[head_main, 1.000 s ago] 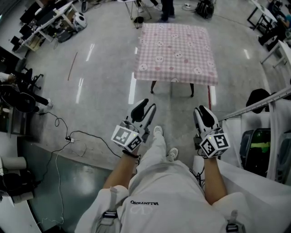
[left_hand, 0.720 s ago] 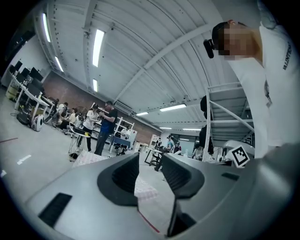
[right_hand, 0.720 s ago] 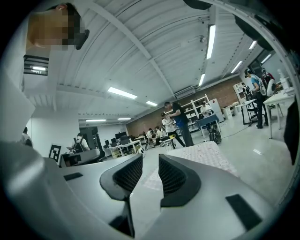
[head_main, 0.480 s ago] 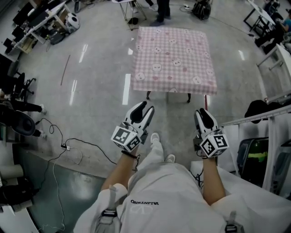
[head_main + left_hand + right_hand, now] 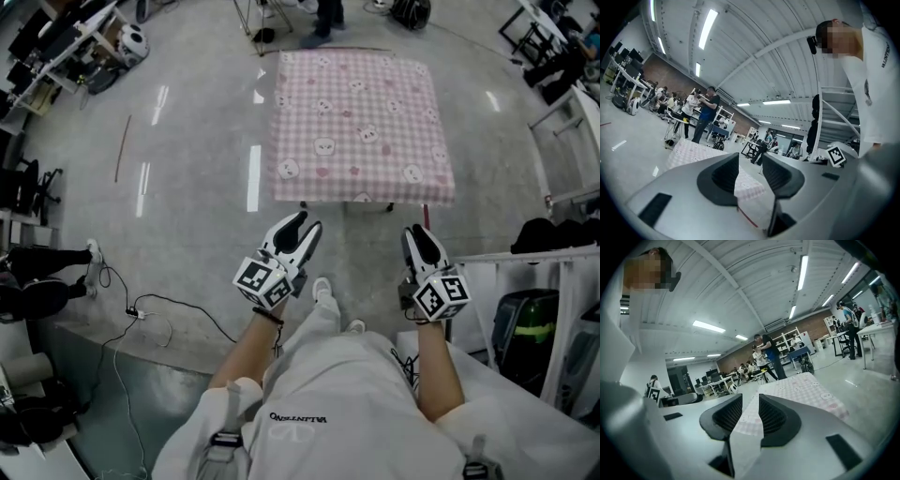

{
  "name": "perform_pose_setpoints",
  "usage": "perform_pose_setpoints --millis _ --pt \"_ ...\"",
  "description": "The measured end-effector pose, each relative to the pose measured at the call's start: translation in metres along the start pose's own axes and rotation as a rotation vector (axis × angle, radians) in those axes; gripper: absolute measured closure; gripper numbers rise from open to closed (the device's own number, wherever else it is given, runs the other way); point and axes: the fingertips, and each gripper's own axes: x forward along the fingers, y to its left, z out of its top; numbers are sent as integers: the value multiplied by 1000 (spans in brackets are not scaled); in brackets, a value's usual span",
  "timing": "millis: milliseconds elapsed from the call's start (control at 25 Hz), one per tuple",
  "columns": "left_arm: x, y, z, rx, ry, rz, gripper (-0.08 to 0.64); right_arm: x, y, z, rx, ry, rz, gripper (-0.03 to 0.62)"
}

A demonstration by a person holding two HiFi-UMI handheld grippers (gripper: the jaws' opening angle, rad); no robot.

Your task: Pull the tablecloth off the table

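A pink checked tablecloth (image 5: 361,122) with small animal faces covers a square table ahead of me and hangs over its edges. It also shows in the left gripper view (image 5: 689,152) and the right gripper view (image 5: 806,385). My left gripper (image 5: 302,225) (image 5: 749,171) is held in the air short of the near edge, jaws a little apart, with nothing between them. My right gripper (image 5: 417,234) (image 5: 751,413) hangs beside it at the same distance, also slightly open and not holding anything. Neither touches the cloth.
My legs and shoes (image 5: 323,286) are on the shiny grey floor below the grippers. A black cable (image 5: 178,291) trails at the left. A white metal frame (image 5: 525,253) stands at the right. Desks (image 5: 56,47) and people (image 5: 328,14) are beyond the table.
I have stepped closer to the table, so the cloth looks larger and nearer. Both grippers keep the same pose and jaw gap.
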Motion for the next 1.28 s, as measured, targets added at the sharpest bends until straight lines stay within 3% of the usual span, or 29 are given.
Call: perform_pose_setpoints --millis 360,640,840,1000,1280 --pt "25 40 -28 -74 68 -42 414 46 -19 -17 49 18 -39 465" --pt "50 46 -82 -164 123 -55 414 63 -55 -54 139 90 -52 462" --pt "71 66 -119 -252 123 -37 414 89 -83 -88 263 122 -48 460" --pt "88 79 -162 -308 134 -9 411 103 -106 -117 302 168 -17 457" --pt "113 100 -218 -421 73 15 407 126 -143 -166 382 189 18 449"
